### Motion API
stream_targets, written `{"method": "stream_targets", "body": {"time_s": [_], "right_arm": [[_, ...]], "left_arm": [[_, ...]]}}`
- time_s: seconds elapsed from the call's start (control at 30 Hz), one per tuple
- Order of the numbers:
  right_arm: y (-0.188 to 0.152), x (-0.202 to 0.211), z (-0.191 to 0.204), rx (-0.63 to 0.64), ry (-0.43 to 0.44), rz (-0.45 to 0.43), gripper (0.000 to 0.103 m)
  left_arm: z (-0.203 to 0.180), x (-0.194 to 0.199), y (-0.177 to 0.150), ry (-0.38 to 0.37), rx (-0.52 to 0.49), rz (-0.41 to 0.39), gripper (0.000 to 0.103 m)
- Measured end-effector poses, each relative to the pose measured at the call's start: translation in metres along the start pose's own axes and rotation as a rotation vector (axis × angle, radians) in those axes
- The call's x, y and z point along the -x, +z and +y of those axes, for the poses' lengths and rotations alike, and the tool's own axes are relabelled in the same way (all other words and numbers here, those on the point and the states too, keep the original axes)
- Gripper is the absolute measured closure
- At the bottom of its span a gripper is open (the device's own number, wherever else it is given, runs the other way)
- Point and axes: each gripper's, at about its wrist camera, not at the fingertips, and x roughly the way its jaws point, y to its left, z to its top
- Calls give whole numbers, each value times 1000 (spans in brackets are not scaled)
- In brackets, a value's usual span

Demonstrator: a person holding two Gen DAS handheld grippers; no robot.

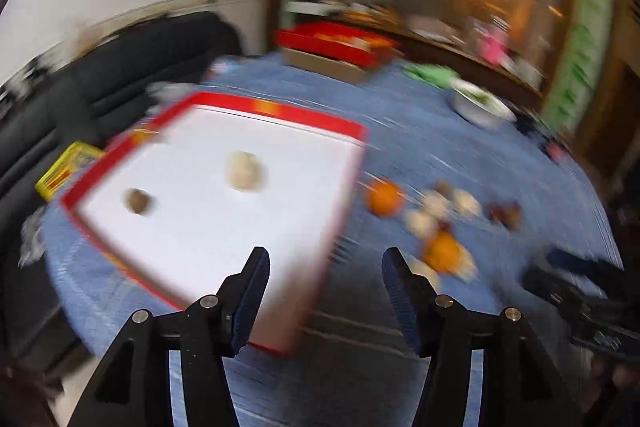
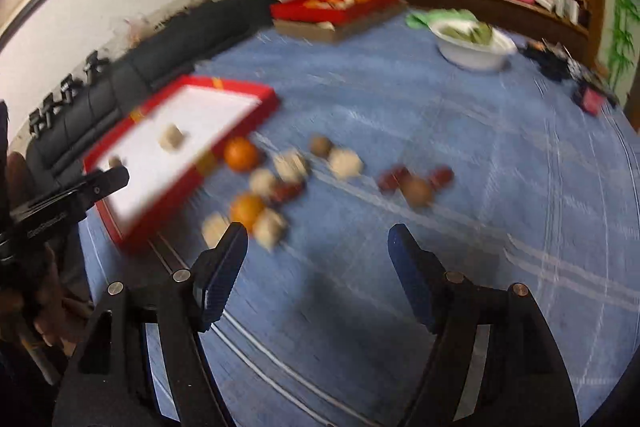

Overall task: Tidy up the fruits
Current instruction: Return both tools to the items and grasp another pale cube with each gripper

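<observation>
A red-rimmed white tray (image 1: 352,131) lies on the blue tablecloth and holds a pale fruit (image 1: 245,171) and a small brown fruit (image 1: 137,201). It also shows in the right wrist view (image 2: 264,97). To its right lie loose fruits: two oranges (image 2: 241,154) (image 2: 247,209), several pale fruits (image 2: 346,163), a brown one (image 2: 417,191) and dark red ones (image 2: 440,175). My left gripper (image 1: 325,263) is open and empty above the tray's near corner. My right gripper (image 2: 318,241) is open and empty, just short of the fruit pile. Both views are motion-blurred.
A second red tray (image 2: 336,11) with fruit sits on a cardboard box at the far side. A white bowl (image 2: 474,57) of greens stands far right. A yellow box (image 1: 66,169) lies left of the tray. A dark sofa (image 2: 180,39) borders the table.
</observation>
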Motion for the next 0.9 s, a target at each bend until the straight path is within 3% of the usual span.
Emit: {"method": "stream_targets", "body": {"time_s": [0.1, 0.3, 0.6, 0.67, 0.9], "right_arm": [[-9, -5, -4, 10, -14, 23, 29], [-1, -25, 6, 46, 26, 52, 32], [11, -63, 38, 145, 75, 121, 54], [12, -64, 44, 156, 94, 119, 69], [13, -68, 46, 160, 134, 139, 68]], "left_arm": [[-25, -9, -13, -41, -79, 40, 47], [-36, -14, -25, -62, -98, 82, 47], [-31, -20, -30, -76, -103, 98, 47], [-32, -23, -30, -82, -103, 102, 47], [-30, -26, -29, -89, -88, 115, 47]]}}
